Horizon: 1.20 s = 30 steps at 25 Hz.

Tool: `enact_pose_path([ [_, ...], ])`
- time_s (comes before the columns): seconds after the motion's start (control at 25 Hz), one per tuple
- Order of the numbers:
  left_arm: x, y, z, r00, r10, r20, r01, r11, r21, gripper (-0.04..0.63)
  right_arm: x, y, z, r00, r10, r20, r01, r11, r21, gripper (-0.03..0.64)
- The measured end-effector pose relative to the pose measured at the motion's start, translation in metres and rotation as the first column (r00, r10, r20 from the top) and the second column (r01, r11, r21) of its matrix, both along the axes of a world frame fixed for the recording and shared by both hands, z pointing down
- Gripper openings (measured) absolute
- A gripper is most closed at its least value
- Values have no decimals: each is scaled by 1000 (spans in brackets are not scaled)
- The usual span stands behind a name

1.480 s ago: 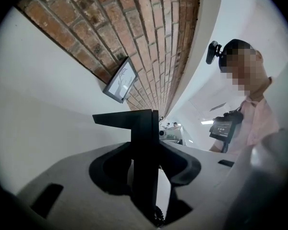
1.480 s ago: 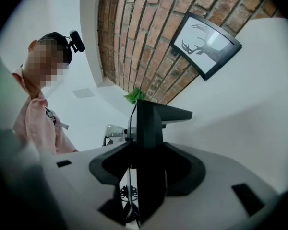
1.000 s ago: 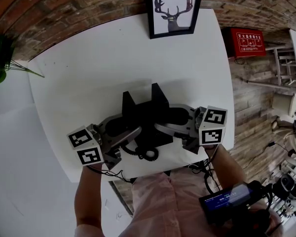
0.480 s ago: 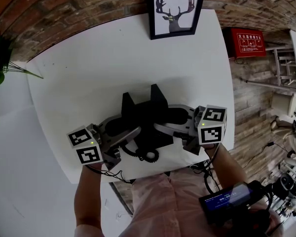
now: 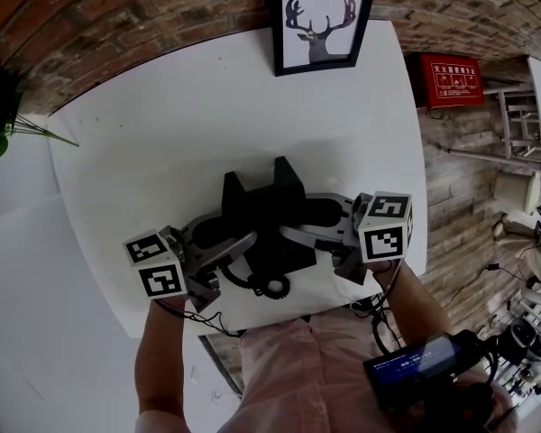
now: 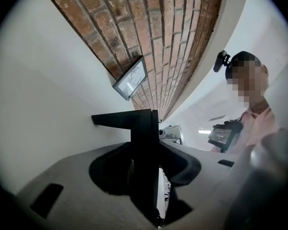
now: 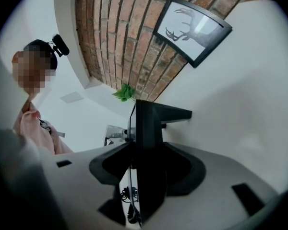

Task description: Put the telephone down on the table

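At the desk's [image 5: 162, 133] near edge, the left hand-held gripper [image 6: 144, 169] is clamped on the left side of the black telephone [image 5: 266, 210]. The telephone is midway along that edge, with its coiled cord [image 5: 269, 284] at the rim. I cannot tell whether it touches the desk. The right hand-held gripper [image 7: 146, 169] is clamped on its right side.

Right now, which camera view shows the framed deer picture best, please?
The head view: the deer picture faces it squarely, deer clear. The right gripper view shows it tilted; the left gripper view, small and slanted.
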<state>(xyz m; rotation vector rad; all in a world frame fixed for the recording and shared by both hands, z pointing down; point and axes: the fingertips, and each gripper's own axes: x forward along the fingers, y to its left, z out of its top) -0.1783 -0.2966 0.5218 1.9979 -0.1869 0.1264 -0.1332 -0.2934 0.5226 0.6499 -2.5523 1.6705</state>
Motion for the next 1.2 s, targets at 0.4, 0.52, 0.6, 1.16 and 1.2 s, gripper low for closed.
enact_pose_path([
  [0.4, -1, -1, -4, 999, -25, -29, 23, 998, -62, 312, 3, -6, 1, 999, 32, -31, -33, 999, -23, 279],
  [0.52, -10, -6, -2, 996, -85, 16, 85, 996, -39, 324, 5, -8, 1, 997, 35, -69, -36, 999, -8, 322],
  [0.6, -18, -7, -3, 993, -109, 44, 109, 994, -9, 324, 6, -7, 0, 996, 30, -87, -30, 1000, 4, 334],
  [1.16, -110, 13, -47, 877, -469, 104, 443, 873, 204, 325, 47, 0, -43, 972, 151, -178, -112, 970, 216, 339],
  [1.2, -114, 15, -58, 855, -508, 105, 471, 844, 256, 313, 49, 1, -52, 970, 159, -183, -110, 962, 251, 336],
])
